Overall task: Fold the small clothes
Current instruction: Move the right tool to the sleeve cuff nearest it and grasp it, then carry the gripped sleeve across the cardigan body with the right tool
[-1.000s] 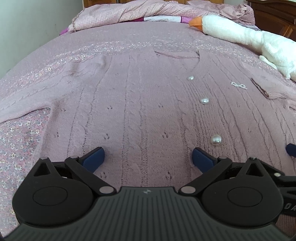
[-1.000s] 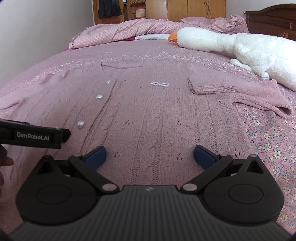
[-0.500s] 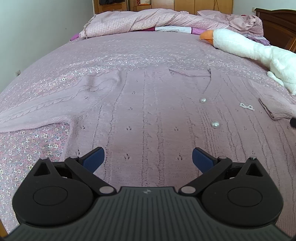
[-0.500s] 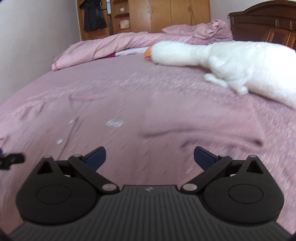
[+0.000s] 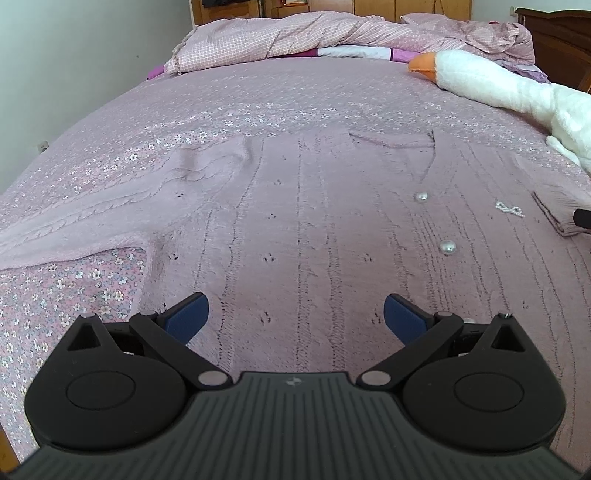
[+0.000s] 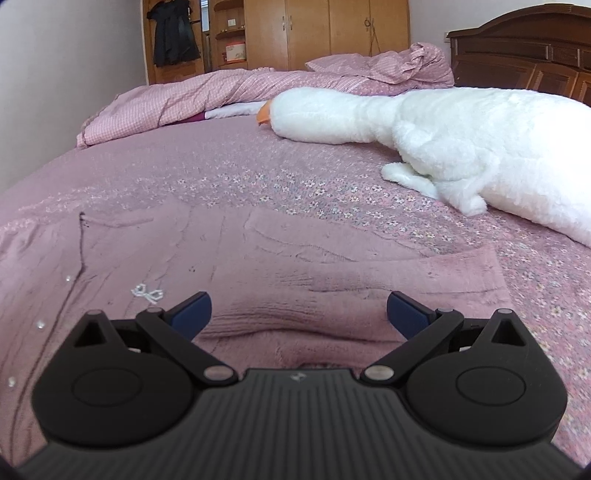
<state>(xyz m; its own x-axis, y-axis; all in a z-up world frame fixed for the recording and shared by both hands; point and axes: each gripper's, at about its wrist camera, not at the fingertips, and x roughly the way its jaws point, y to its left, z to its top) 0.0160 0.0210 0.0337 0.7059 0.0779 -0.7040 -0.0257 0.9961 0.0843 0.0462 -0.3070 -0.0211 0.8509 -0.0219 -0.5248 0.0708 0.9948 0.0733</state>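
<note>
A pink cable-knit cardigan (image 5: pixel 303 229) with pearl buttons (image 5: pixel 447 246) lies flat on the bed, front up. Its one sleeve (image 5: pixel 74 229) stretches out to the left in the left wrist view. The other sleeve (image 6: pixel 354 284) lies folded across the body, seen close in the right wrist view. My left gripper (image 5: pixel 295 314) is open low over the lower body of the cardigan, nothing between its fingers. My right gripper (image 6: pixel 299 312) is open just over the folded sleeve, its blue pads (image 6: pixel 194 314) apart on either side of the knit.
A pink floral bedspread (image 5: pixel 229 107) covers the bed. A large white plush goose (image 6: pixel 461 147) lies along the right side. A rumpled pink quilt (image 5: pixel 295 40) is heaped at the far end. A wooden wardrobe (image 6: pixel 325 33) and dark headboard (image 6: pixel 524 66) stand behind.
The left gripper pulled back, showing more of the left sleeve. The right gripper swung right and forward from the cardigan's body to just above the folded right sleeve. Both stayed open.
</note>
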